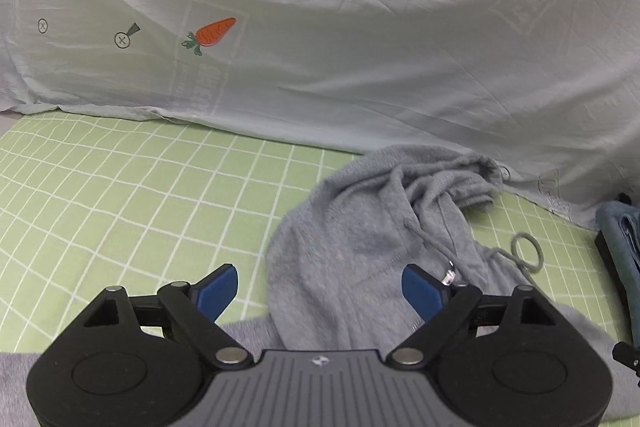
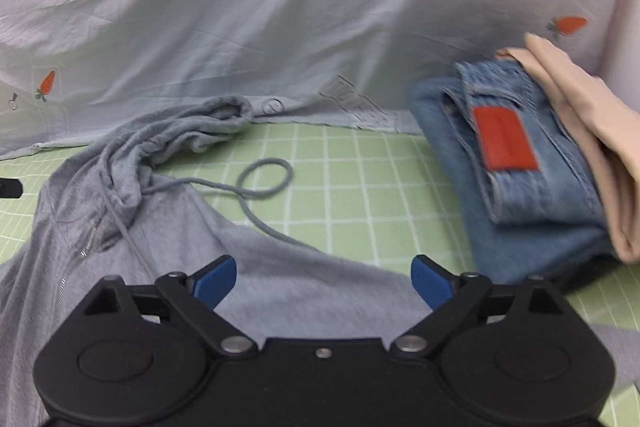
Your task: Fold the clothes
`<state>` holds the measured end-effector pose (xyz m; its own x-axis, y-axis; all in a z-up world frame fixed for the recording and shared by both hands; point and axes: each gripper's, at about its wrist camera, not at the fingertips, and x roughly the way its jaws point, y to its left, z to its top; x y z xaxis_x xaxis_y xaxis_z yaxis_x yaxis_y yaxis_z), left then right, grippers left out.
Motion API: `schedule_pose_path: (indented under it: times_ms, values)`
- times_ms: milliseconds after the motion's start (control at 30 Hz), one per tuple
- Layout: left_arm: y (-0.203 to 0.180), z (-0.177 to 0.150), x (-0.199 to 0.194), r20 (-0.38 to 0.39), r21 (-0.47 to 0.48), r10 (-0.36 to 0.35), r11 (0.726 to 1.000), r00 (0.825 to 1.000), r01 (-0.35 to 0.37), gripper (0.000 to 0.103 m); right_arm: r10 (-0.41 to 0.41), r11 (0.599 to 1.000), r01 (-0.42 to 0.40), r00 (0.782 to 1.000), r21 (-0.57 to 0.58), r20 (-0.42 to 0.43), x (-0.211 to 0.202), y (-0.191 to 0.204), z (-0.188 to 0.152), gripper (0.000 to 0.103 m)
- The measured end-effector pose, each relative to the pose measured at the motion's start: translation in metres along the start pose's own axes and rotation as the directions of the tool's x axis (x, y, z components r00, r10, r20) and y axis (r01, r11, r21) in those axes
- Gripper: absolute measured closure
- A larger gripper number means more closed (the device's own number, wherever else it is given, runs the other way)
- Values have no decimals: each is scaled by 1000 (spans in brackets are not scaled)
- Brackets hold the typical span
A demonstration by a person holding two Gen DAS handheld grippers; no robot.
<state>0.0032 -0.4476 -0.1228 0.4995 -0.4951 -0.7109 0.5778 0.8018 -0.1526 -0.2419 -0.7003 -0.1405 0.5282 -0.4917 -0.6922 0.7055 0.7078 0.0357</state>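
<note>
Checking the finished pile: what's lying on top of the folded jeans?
A folded beige garment rests on the far side of the folded jeans, leaving their red patch uncovered. The denim beneath it is hidden.

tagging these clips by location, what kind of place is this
Most likely a bed in a home, used for folding laundry: a green checked sheet covers the surface, a pale carrot-print cover is heaped behind it, and a gray hoodie lies beside folded jeans.
</note>
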Motion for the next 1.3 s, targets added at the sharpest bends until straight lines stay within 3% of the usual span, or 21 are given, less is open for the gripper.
schedule_pose_path:
  times_ms: [100,200,400,500,567,733,867,1100,1200,1300]
  values:
    - [-23,-38,-15,-87,52,-67,996,994,72,13,-81,991,85,996,108,-45,-21,-40,-31,4]
    - [-48,-75,-22,-191,73,-120,988,974,135,13,-177,956,190,981,226,-77,-38,-76,-56,4]
    - [-88,-122,-28,-315,166,-134,967,940,193,13,-269,798,292,955,527,-122,-52,-153,-90,8]
    - [-94,-126,-25,-329,210,-101,962,939,177,11,-296,735,309,947,604,-125,-47,-178,-91,31]
    - [-93,-127,-21,-338,205,-89,965,937,165,9,-305,717,305,946,627,-112,-41,-190,-89,47]
    - [-100,-130,-18,-350,253,-46,957,936,141,3,-332,678,307,939,668,-94,-33,-210,-84,62]
    - [-109,-137,-17,-343,326,-5,937,939,124,0,-382,644,342,919,684,-100,-42,-218,-88,62]
    - [-111,-138,-15,-344,331,5,936,939,117,0,-545,644,535,822,546,-163,-54,-223,-104,58]
    - [-112,-137,-14,-347,332,8,936,938,115,0,-549,626,543,817,560,-178,-56,-235,-111,45]
    - [-113,-137,-12,-349,330,11,937,937,112,0,-547,616,537,818,577,-178,-56,-241,-112,42]
